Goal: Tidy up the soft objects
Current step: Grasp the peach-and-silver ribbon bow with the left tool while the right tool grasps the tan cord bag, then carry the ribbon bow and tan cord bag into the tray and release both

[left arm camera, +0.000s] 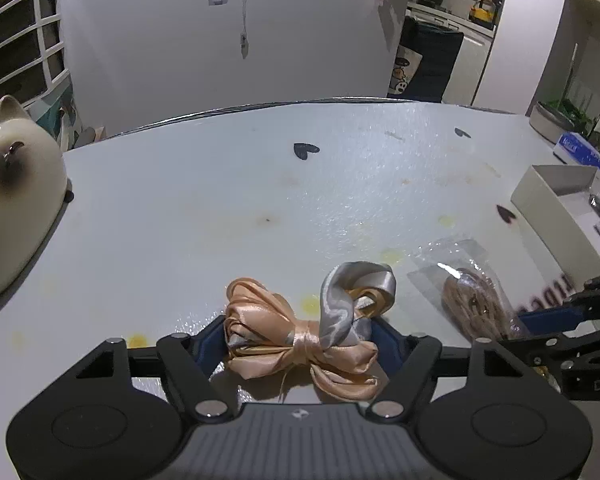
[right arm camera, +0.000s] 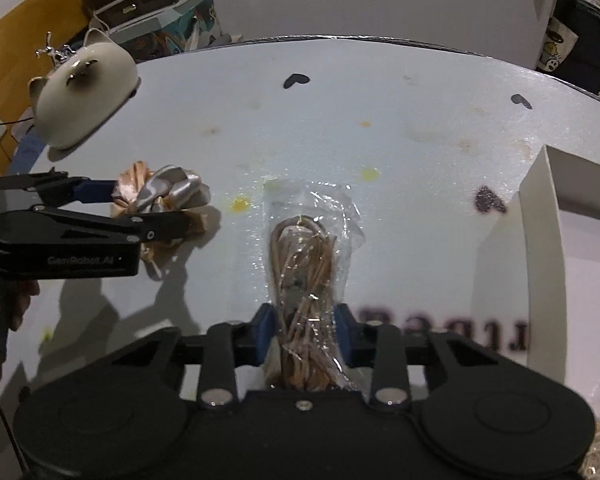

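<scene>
A peach and grey satin bow [left arm camera: 300, 332] sits between the blue pads of my left gripper [left arm camera: 298, 344], which is shut on it just above the white table [left arm camera: 220, 208]. The bow also shows in the right wrist view [right arm camera: 168, 194], with the left gripper [right arm camera: 140, 208] around it. A clear plastic bag of tan cord [right arm camera: 306, 264] is clamped between the blue pads of my right gripper [right arm camera: 305, 334]. The bag lies on the table to the right of the bow, and shows in the left wrist view [left arm camera: 472, 300].
A white open box [right arm camera: 548, 240] stands at the right, also in the left wrist view [left arm camera: 556, 200]. A ceramic cat figure [left arm camera: 12, 200] sits at the table's left edge, also in the right wrist view [right arm camera: 84, 96]. Black heart stickers [left arm camera: 306, 150] dot the table.
</scene>
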Demonstrator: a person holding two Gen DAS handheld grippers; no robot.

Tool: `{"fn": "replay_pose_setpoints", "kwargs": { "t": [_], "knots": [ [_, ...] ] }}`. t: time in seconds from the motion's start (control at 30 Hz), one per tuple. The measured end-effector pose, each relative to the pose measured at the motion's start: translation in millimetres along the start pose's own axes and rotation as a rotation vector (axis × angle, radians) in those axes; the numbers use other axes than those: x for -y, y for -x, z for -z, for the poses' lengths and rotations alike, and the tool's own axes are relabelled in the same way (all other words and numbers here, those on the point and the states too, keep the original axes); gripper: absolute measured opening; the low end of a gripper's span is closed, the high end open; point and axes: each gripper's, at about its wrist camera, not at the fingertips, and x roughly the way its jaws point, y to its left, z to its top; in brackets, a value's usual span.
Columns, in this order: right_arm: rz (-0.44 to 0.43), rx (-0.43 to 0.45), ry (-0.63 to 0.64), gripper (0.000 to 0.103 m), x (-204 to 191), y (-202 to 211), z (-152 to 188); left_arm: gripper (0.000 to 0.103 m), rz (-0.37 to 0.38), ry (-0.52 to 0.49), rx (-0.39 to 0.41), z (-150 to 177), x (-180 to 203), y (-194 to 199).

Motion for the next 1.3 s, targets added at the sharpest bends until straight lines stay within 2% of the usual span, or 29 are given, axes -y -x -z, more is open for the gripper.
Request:
{"fn": "replay_pose_setpoints", "kwargs": {
  "t": [0.37,0.67,1.03,1.3],
  "knots": [
    [-0.021,0.032,-0.021,0.026,-2,14,6,0.07,-0.005,0.084,0.024,13,3,27],
    [-0.037,0.117,-0.007,0.026,-7,54,12,0.07,-0.037,0.165,0.086,16,12,73],
    [-0.067,0.229,-0.024,0.026,0,117,31,0.07,-0.051,0.208,0.157,16,46,124],
    [-0.072,0.296,-0.066,0.026,31,153,40,0.07,-0.048,0.226,0.204,11,81,149]
  ]
}}
